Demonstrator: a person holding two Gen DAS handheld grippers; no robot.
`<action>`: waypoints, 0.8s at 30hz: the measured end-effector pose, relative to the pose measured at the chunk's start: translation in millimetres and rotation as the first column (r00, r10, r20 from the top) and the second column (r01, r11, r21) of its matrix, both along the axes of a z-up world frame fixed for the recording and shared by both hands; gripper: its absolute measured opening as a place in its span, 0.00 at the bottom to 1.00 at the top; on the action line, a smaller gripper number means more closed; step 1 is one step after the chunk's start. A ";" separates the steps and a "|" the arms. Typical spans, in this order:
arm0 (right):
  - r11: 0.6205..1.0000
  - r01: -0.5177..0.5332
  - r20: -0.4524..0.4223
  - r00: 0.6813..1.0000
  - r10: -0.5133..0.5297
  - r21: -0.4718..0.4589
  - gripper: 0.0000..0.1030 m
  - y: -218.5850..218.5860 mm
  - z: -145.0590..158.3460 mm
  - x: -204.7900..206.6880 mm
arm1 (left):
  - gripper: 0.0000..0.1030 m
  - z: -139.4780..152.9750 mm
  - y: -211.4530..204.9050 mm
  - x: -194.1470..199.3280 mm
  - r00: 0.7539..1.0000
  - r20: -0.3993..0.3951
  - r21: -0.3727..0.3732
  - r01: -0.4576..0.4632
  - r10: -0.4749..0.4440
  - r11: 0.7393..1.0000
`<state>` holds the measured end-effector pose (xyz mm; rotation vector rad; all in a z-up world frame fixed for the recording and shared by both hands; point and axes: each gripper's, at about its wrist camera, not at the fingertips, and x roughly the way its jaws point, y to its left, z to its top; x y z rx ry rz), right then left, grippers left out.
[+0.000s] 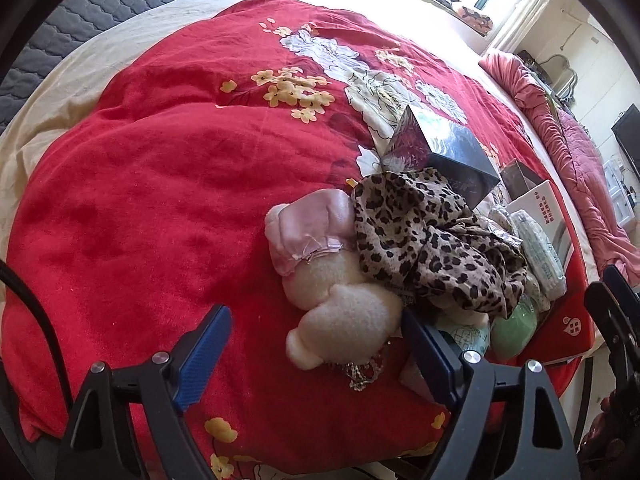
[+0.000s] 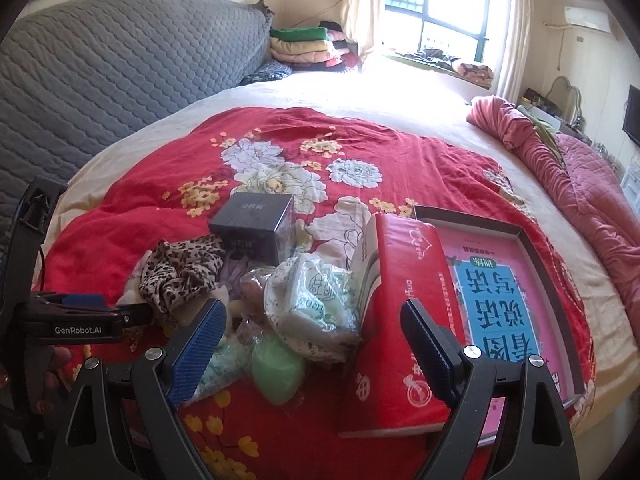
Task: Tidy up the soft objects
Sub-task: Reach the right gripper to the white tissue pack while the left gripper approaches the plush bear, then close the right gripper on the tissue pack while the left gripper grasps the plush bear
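Left wrist view: the left gripper (image 1: 316,348) hangs open over a cream plush toy (image 1: 344,320) lying near on the red blanket (image 1: 140,200), its leopard scarf (image 1: 432,240) just right; light, squashy, best pinched mid-body. Right wrist view: the right gripper (image 2: 312,336) gapes empty above crinkly packets (image 2: 316,300) left of a red box (image 2: 400,320).

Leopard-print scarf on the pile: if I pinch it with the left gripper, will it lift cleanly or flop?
The leopard-print scarf looks thin and crumpled, so it will likely go limp and trail. It drapes over the plush toy and rests against the black box, so it may drag them. Probably very light.
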<state>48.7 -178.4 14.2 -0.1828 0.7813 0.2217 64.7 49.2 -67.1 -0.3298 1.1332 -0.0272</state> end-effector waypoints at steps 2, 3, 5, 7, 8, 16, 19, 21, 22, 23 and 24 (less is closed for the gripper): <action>1.000 -0.015 -0.011 1.000 0.014 -0.027 0.84 4.7 -3.0 8.2 | 0.80 -0.3 0.3 0.3 1.000 0.003 -0.010 0.006 -0.006 1.000; 0.999 -0.022 -0.016 1.000 0.021 -0.048 0.81 7.6 -4.9 12.3 | 0.80 -0.4 -0.1 0.6 1.000 0.005 -0.008 0.008 -0.008 1.000; 0.995 -0.033 -0.037 0.999 0.030 -0.098 0.65 14.1 -10.0 20.7 | 0.80 0.3 -1.6 1.5 1.000 0.012 0.001 0.013 -0.013 1.000; 0.989 -0.044 -0.065 0.997 0.035 -0.144 0.59 20.3 -16.9 29.1 | 0.80 0.8 -2.5 2.6 1.000 0.019 0.011 0.020 -0.020 1.000; 0.985 -0.046 -0.072 0.997 0.034 -0.164 0.57 23.0 -19.9 32.4 | 0.80 1.1 -3.1 3.0 1.000 0.021 0.017 0.022 -0.023 1.000; 0.963 -0.068 -0.126 0.991 0.036 -0.261 0.49 35.0 -41.6 46.6 | 0.80 -3.2 5.1 6.0 1.000 0.007 -0.038 0.010 -0.010 0.999; 0.956 -0.079 -0.144 0.989 0.039 -0.281 0.44 38.2 -49.6 49.4 | 0.76 -5.8 8.9 6.8 1.000 0.006 -0.071 0.004 -0.003 0.997; 0.954 -0.089 -0.141 0.989 0.050 -0.285 0.37 38.8 -52.7 49.6 | 0.69 -8.0 10.6 8.1 1.000 0.003 -0.109 0.002 -0.002 0.994; 0.958 -0.095 -0.139 0.989 0.059 -0.271 0.36 37.4 -52.4 49.2 | 0.66 -9.6 11.3 8.8 1.000 -0.002 -0.133 -0.001 0.000 0.991; 0.963 -0.096 -0.137 0.989 0.062 -0.251 0.33 34.4 -51.7 49.0 | 0.61 -11.9 12.0 9.7 1.000 -0.009 -0.163 0.000 -0.001 0.987; 0.969 -0.093 -0.139 0.988 0.062 -0.227 0.31 30.6 -50.6 49.2 | 0.54 -14.0 12.5 10.5 1.000 -0.014 -0.192 0.002 -0.005 0.981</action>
